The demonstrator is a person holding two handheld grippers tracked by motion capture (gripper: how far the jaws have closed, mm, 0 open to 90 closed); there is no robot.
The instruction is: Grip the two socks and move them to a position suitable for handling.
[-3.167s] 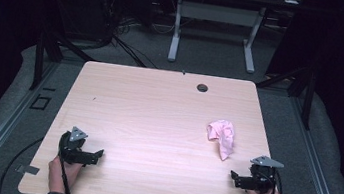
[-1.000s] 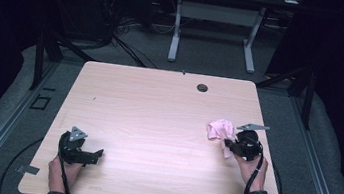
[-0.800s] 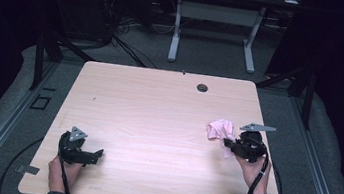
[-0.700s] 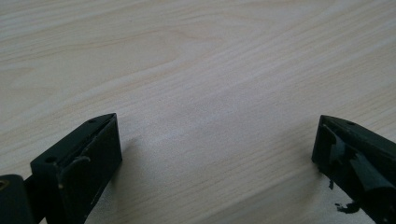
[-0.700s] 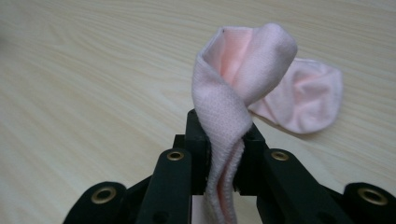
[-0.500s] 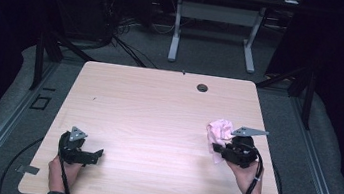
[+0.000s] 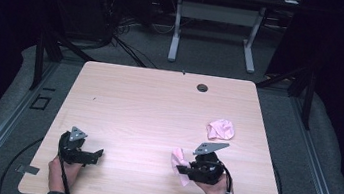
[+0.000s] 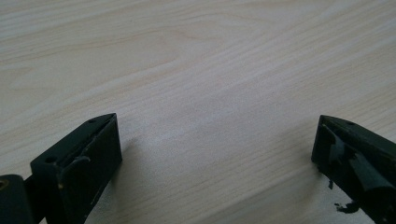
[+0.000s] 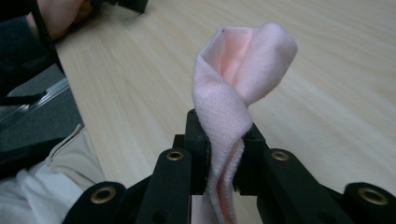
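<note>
The right gripper (image 7: 182,167) lies low over the near right part of the table (image 7: 158,110), jaws aimed toward nine o'clock and clamped on a pink cloth (image 7: 179,162), whose long axis runs twelve to six across them. A second pink piece (image 7: 220,129) lies toward one o'clock. The left gripper (image 7: 98,154), near left, points to three o'clock, jaws spread wide.

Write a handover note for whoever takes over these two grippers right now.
Right gripper: shut on a pink sock, held between its fingers near the front of the table, right of centre.
Left gripper: open, holding nothing, resting on the table at front left.
A second pink sock lies crumpled on the table, farther back on the right.
Done: one sock picked up.
Left: probably fetching the other sock and pairing the two; the left gripper is free for that.
</note>
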